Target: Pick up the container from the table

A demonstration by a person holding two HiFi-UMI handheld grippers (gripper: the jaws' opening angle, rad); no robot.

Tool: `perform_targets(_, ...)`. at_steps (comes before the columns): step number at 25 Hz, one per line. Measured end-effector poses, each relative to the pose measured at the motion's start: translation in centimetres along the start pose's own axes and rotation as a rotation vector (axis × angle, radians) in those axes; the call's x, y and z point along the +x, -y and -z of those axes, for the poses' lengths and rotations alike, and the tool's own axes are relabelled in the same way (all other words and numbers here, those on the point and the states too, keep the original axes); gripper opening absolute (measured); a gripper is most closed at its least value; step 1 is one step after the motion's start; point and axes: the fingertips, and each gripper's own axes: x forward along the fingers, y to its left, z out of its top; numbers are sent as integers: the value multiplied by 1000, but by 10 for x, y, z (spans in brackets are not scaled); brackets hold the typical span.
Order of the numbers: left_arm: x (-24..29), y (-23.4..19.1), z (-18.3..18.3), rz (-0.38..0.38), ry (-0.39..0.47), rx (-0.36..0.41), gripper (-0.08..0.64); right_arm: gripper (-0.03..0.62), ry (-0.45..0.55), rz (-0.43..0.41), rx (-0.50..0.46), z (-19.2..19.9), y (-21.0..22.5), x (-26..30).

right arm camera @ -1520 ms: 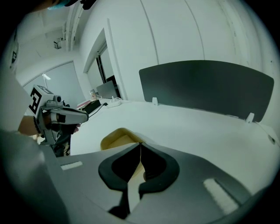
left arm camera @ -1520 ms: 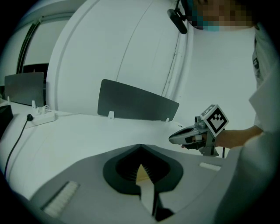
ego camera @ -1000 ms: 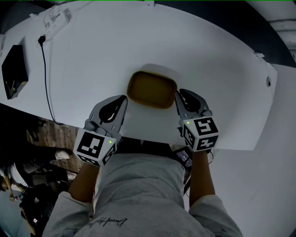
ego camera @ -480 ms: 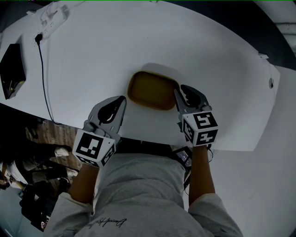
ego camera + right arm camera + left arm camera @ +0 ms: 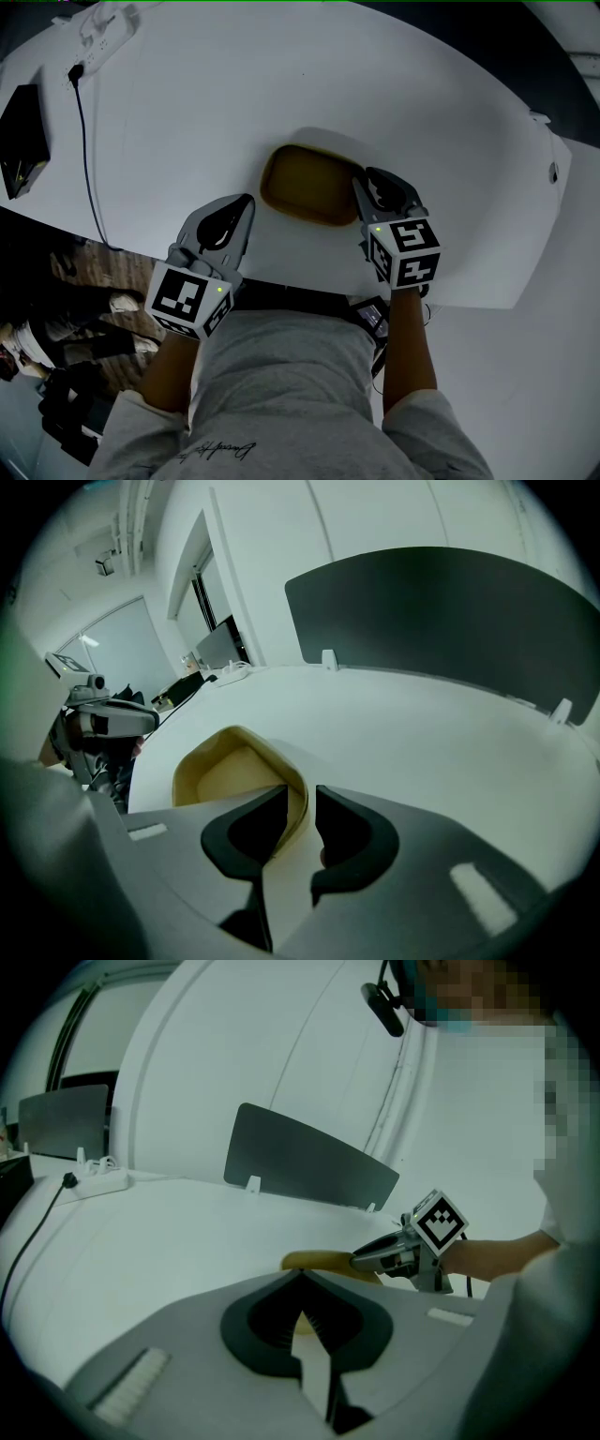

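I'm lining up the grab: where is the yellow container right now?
In the head view the container lies on the white table near its front edge, its right rim between the jaws of the right gripper.

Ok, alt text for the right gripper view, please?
The right gripper straddles the near wall of a yellow container on a white table, one jaw inside and one outside, with a thin gap at the outer jaw. The left gripper hovers at far left, and a dark panel stands behind.
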Motion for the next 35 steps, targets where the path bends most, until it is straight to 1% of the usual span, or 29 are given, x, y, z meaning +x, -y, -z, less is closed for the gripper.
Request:
perform_targets(7, 2, -3, 2, -2, -6, -4, 0, 90, -17, 0, 4, 1, 1, 5)
perform_targets(13, 2, -4, 2, -2, -7, -9, 0, 44, -21, 25, 10, 0, 4, 5)
perform_targets(21, 0, -5, 6, -5, -11, -9, 0, 34, -31, 53, 16, 2, 8, 3)
perform_targets(35, -8, -2, 3, -7, 10, -5, 0, 29, -26, 68, 21, 1, 6, -7)
